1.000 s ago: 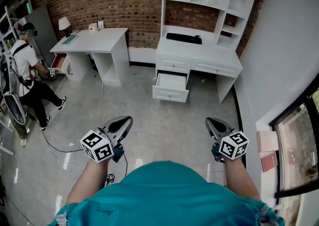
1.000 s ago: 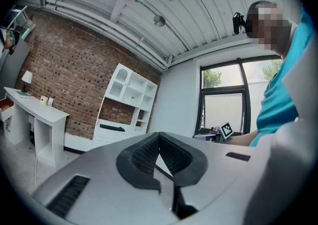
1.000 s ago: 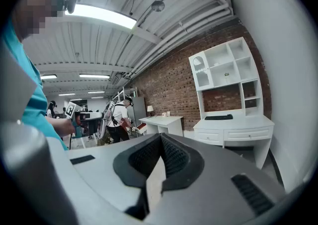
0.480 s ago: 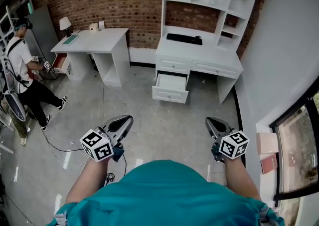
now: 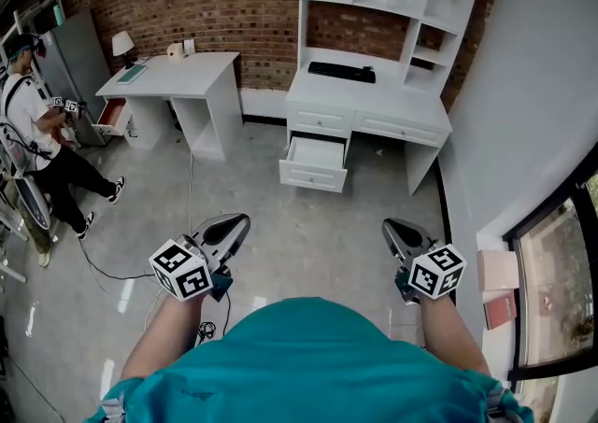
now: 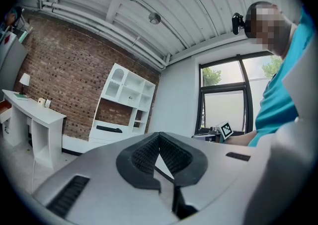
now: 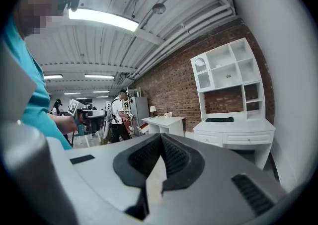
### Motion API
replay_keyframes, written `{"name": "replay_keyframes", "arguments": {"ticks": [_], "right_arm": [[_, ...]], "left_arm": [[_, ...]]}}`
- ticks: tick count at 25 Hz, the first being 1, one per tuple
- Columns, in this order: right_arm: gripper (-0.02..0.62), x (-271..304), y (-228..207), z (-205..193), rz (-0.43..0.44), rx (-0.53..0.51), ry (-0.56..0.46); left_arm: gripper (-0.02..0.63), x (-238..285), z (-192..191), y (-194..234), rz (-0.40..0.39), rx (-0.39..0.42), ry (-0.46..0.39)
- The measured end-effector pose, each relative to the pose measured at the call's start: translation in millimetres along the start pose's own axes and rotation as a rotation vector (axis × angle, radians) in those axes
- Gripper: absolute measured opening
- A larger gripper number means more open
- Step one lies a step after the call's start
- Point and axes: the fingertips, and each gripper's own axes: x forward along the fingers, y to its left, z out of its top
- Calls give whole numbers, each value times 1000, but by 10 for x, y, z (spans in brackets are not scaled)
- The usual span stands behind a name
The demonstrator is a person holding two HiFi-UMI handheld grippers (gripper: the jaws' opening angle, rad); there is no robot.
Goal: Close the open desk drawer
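Head view: the drawer (image 5: 315, 162) juts open over bare floor (image 5: 304, 220). Left gripper (image 5: 237, 222) and right gripper (image 5: 391, 226) hang well back, jaws together.

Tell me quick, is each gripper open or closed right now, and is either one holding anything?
Left gripper: closed, jaws together, holding nothing.
Right gripper: closed, jaws together, holding nothing.

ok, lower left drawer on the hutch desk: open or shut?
Open. The drawer juts out from the front of the desk, with its inside showing from above, while the drawer above it sits flush.
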Motion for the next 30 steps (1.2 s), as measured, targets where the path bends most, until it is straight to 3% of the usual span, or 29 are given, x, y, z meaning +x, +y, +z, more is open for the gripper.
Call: {"name": "replay_keyframes", "arguments": {"ticks": [15,23,30], "right_arm": [[21,-476,-508,-196,16,10,3],[21,-271,-728,-219,-7,20,20],[21,298,-956,-104,-48,10,27]], "left_arm": [[15,611,-291,-513,-26,-20,33],[15,941,-335,-268,-64,-37,44],[15,1287,-304,414,-114,-59,39]]}}
